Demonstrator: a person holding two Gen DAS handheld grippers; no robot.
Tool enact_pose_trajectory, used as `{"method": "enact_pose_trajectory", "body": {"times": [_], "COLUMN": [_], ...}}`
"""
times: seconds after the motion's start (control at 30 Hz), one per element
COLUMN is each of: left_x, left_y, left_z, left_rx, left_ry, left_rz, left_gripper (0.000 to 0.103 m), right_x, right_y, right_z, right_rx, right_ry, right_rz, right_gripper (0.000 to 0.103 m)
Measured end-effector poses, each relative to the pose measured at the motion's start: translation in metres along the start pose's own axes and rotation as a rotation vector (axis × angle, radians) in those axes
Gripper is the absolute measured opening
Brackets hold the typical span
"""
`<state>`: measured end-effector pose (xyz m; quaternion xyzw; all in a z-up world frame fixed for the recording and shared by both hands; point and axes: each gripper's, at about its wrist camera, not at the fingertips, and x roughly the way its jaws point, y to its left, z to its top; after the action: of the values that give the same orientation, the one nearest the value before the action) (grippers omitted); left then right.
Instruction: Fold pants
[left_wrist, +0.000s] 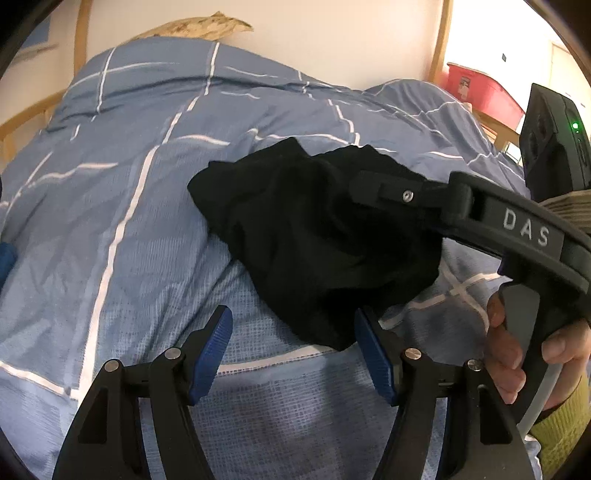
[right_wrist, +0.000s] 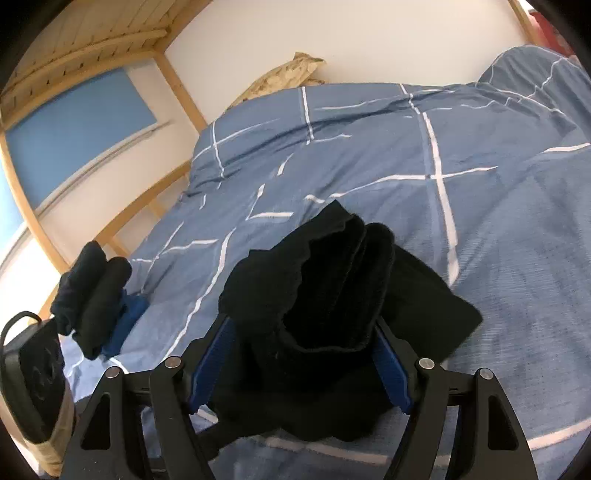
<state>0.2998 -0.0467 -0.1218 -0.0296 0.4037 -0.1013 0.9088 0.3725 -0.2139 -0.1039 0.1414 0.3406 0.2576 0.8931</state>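
A: Pants (left_wrist: 317, 236), left wrist view first. Black, soft, bunched into a loose heap on the blue checked duvet (left_wrist: 110, 221), roughly mid-bed. Nearest corner of the heap hangs just in front of the left gripper (left_wrist: 293, 354).

B: Left gripper status?

A: Jaws spread, blue pads apart, nothing between them; only duvet shows in the gap. The right pad sits just beside the heap's near corner. The right gripper (left_wrist: 380, 192) reaches in over the pants from the right, tip lost against the black cloth, so contact cannot be read from here.

B: Right wrist view?

A: Pants (right_wrist: 332, 295) fill the gap of the right gripper (right_wrist: 301, 360). Thick stacked folds, likely the waistband end, sit between both blue pads, which bear on the cloth either side. Recorded as clamped on the pants. A flatter panel trails right of the gripper onto the duvet (right_wrist: 480, 184). Other dark clothes (right_wrist: 92, 295) lie at the duvet's left edge, well apart.

B: Handling judgement?

A: Light, limp, not fragile or slippery; it will sag and drape wherever unsupported, and layers may slip over each other. Best holds appear to be hems or waistband corners, where seams give bulk. Left gripper should probably take the free near corner so the cloth can be stretched flat.
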Motion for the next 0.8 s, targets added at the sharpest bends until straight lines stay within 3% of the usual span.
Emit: {"method": "enact_pose_trajectory", "body": {"times": [0.13, 0.23, 0.27, 0.37, 0.57, 0.63, 0.7, 0.8], "left_x": [-0.004, -0.005, -0.005, -0.004, 0.007, 0.013, 0.017, 0.018], "left_y": [0.005, 0.002, 0.0, -0.008, -0.02, -0.021, -0.022, -0.023], "left_z": [-0.002, -0.002, -0.002, -0.001, 0.0, 0.0, 0.0, -0.002], "left_rx": [-0.034, -0.035, -0.034, -0.03, 0.001, 0.005, 0.006, 0.017], "left_ry": [-0.022, -0.034, -0.036, -0.055, -0.041, -0.017, -0.002, -0.006], "left_rz": [-0.011, -0.019, -0.024, -0.038, -0.025, -0.042, -0.047, -0.048], "left_gripper": [0.066, 0.066, 0.066, 0.066, 0.064, 0.041, 0.031, 0.026], "right_x": [0.002, 0.002, 0.0, -0.011, -0.016, -0.016, -0.014, -0.006], "right_y": [-0.005, -0.01, -0.011, -0.009, -0.006, -0.012, -0.02, -0.035], "right_z": [0.003, 0.007, 0.01, 0.023, 0.048, 0.052, 0.051, 0.044], "right_rx": [0.02, 0.043, 0.049, 0.057, 0.025, 0.039, 0.063, 0.108], "right_ry": [0.008, 0.009, -0.002, -0.045, -0.086, -0.09, -0.085, -0.057], "right_rz": [0.013, 0.021, 0.03, 0.068, 0.03, 0.033, 0.033, 0.01], "right_gripper": [0.05, 0.024, 0.02, 0.019, 0.018, 0.018, 0.018, 0.018]}}
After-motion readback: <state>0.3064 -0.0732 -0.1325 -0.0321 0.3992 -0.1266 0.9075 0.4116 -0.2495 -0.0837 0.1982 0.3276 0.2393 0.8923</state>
